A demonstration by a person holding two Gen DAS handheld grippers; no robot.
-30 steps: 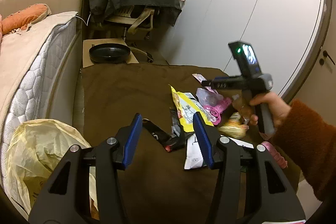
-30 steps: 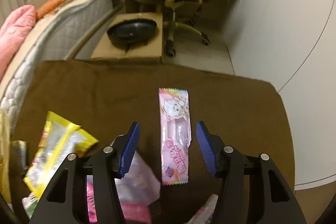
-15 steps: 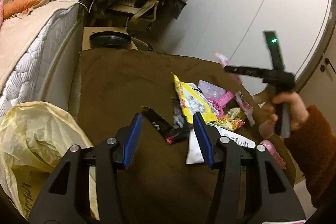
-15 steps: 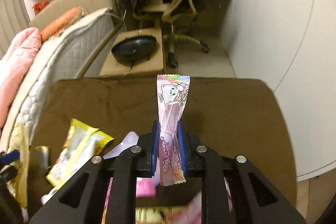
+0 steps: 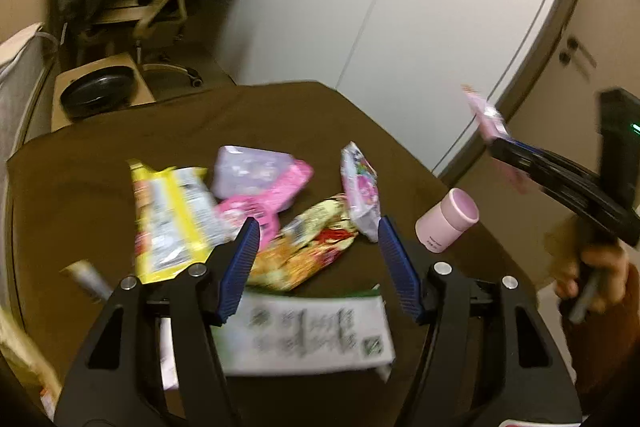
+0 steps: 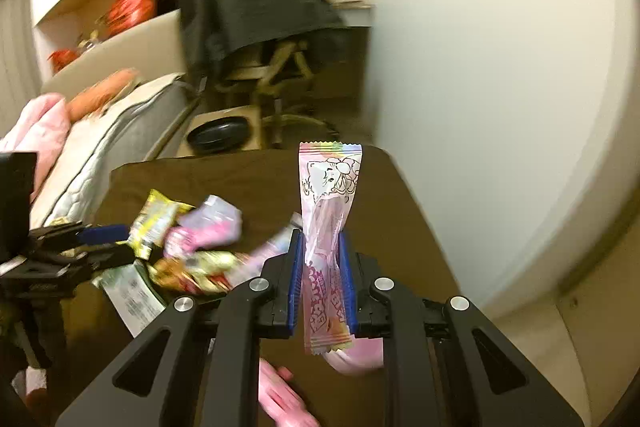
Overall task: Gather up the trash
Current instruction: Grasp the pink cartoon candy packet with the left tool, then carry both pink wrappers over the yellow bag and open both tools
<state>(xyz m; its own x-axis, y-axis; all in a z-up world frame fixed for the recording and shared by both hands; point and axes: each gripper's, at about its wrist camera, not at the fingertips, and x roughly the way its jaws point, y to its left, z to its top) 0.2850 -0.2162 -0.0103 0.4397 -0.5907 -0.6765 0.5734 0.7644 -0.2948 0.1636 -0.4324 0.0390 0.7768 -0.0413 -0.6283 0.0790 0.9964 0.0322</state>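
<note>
My right gripper is shut on a long pink candy wrapper that stands upright above the brown table. Seen from the left wrist, that gripper hangs at the far right with the wrapper sticking up. My left gripper hovers over a pile of wrappers with its jaws opening and nothing pressed between them. Below it lie a colourful snack bag, a white and green packet, a yellow packet, a pink wrapper and a purple-pink wrapper.
A pink cylindrical cup lies on its side near the table's right edge. A person's hand in an orange sleeve holds the right gripper's handle. Beyond the table are a black round device on a box, an office chair and a mattress.
The right gripper closed on the pink candy wrapper and lifted it up and to the right. The left gripper swung right over the wrapper pile and its jaws spread wider.
</note>
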